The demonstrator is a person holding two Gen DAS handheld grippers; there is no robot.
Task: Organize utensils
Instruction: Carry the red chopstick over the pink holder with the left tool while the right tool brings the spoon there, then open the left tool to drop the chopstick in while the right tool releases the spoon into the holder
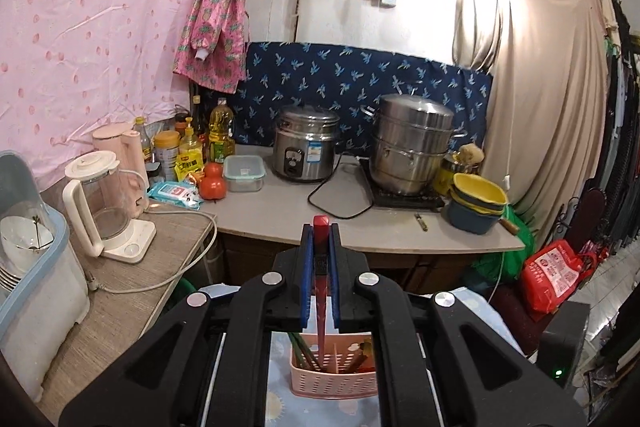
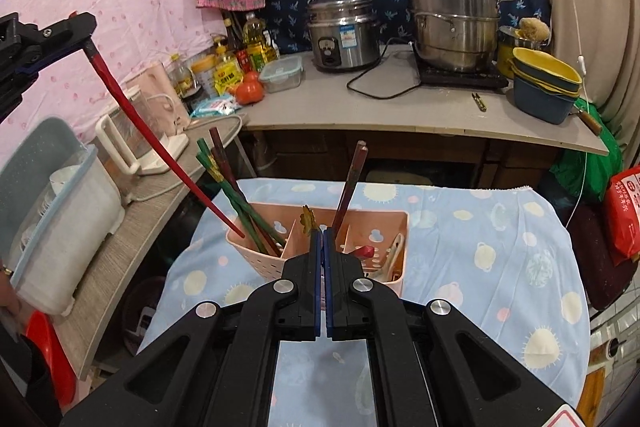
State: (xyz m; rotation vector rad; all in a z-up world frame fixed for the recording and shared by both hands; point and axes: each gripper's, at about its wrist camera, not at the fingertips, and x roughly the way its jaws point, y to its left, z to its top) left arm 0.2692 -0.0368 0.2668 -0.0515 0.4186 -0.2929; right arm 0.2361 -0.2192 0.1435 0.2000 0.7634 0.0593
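My left gripper [image 1: 320, 229] is shut on the top end of a red chopstick [image 1: 321, 311]. The chopstick hangs down toward the pink divided basket [image 1: 332, 385]. In the right wrist view the left gripper [image 2: 86, 33] sits high at the left. The red chopstick [image 2: 160, 143] slants down from it, its tip at the left rim of the basket [image 2: 394, 223]. Green and dark red chopsticks [image 2: 232, 187] stand in the left compartment and brown chopsticks [image 2: 352, 179] in the middle one. My right gripper [image 2: 322, 233] is shut just in front of the basket, with nothing seen between its fingers.
The basket stands on a light blue patterned cloth [image 2: 480, 247]. A grey counter [image 2: 400, 115] behind carries a rice cooker [image 2: 344, 35], a steamer pot [image 2: 456, 15] and stacked bowls [image 2: 544, 83]. A kettle [image 1: 104, 199] and a covered dish box [image 2: 60, 219] stand at the left.
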